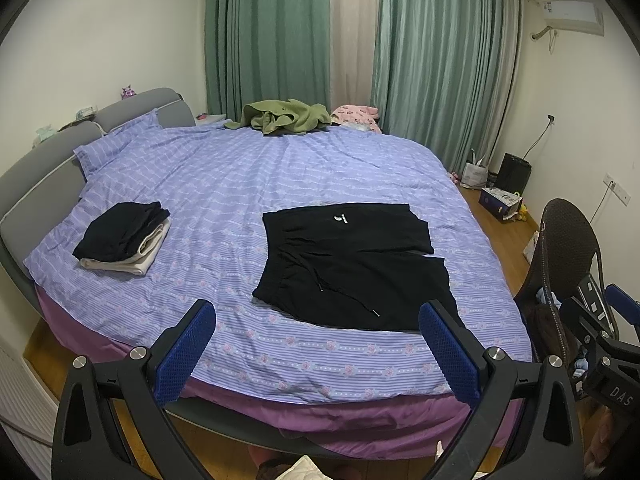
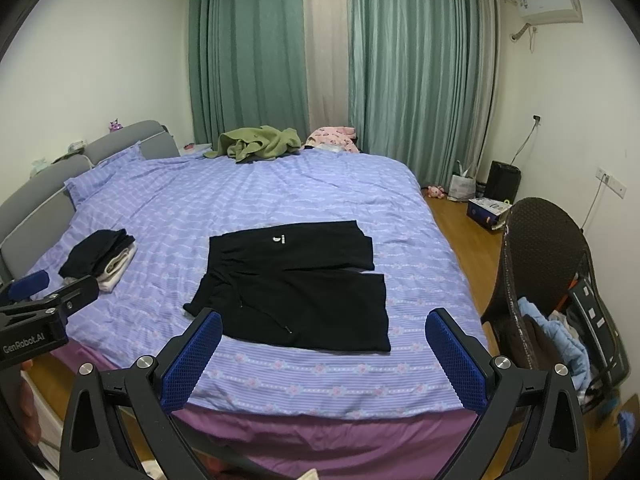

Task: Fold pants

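Black shorts (image 1: 352,268) with a drawstring and a small white logo lie spread flat on the purple striped bedspread (image 1: 240,184), waistband to the left. They also show in the right wrist view (image 2: 296,284). My left gripper (image 1: 316,316) is open and empty, held above the bed's near edge, short of the shorts. My right gripper (image 2: 324,324) is open and empty, also short of the shorts' near hem. The right gripper shows at the right edge of the left wrist view (image 1: 608,320), and the left gripper at the left edge of the right wrist view (image 2: 44,292).
A folded stack of black and beige clothes (image 1: 124,236) lies on the bed's left side. A green garment (image 1: 284,116) and a pink one (image 1: 356,114) lie at the far edge. A dark wicker chair (image 2: 544,272) with clothes stands to the right, on the wooden floor.
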`<act>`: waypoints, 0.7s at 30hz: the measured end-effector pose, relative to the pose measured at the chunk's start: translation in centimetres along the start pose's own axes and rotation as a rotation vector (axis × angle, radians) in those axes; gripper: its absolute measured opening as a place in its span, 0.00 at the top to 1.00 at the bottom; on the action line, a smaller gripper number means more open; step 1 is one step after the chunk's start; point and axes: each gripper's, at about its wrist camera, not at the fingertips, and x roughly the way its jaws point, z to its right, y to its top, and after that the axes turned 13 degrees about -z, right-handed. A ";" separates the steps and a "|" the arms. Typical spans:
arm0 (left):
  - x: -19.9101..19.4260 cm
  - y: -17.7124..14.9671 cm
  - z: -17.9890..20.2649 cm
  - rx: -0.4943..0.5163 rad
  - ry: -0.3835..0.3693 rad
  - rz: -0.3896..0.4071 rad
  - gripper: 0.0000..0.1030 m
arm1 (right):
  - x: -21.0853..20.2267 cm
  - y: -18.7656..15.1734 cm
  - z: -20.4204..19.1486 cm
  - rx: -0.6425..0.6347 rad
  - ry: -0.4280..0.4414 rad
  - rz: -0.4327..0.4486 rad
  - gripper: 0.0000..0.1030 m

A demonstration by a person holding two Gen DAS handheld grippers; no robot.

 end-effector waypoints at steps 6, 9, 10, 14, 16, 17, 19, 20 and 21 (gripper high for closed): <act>-0.3 -0.1 -0.1 -0.001 0.003 0.014 0.00 | 0.1 0.1 0.1 -0.002 0.003 0.000 0.00; -0.2 0.1 -0.1 -0.002 0.003 0.013 0.00 | 0.1 0.1 0.0 -0.002 0.003 -0.001 0.00; -0.3 -0.2 -0.2 -0.002 0.003 0.014 0.00 | 0.0 0.1 0.0 -0.002 0.003 0.000 0.00; -0.3 -0.3 -0.2 -0.003 0.002 0.014 0.00 | 0.1 0.0 0.1 -0.003 0.003 0.000 0.00; -0.3 -0.3 -0.3 -0.005 0.001 0.012 0.00 | 0.0 0.0 -0.1 -0.005 0.003 0.000 0.00; -0.3 -0.2 -0.2 -0.005 0.001 0.011 0.00 | 0.1 0.0 -0.1 -0.006 0.004 0.000 0.00; -0.4 -0.3 -0.2 -0.004 0.000 0.013 0.00 | 0.2 0.1 -0.3 -0.009 0.004 0.001 0.00; -0.4 -0.3 -0.2 -0.004 -0.001 0.014 0.00 | 0.2 0.0 -0.3 -0.009 0.005 0.001 0.00; -0.4 -0.3 -0.3 -0.004 0.000 0.015 0.00 | 0.2 0.0 -0.2 -0.009 0.005 0.001 0.00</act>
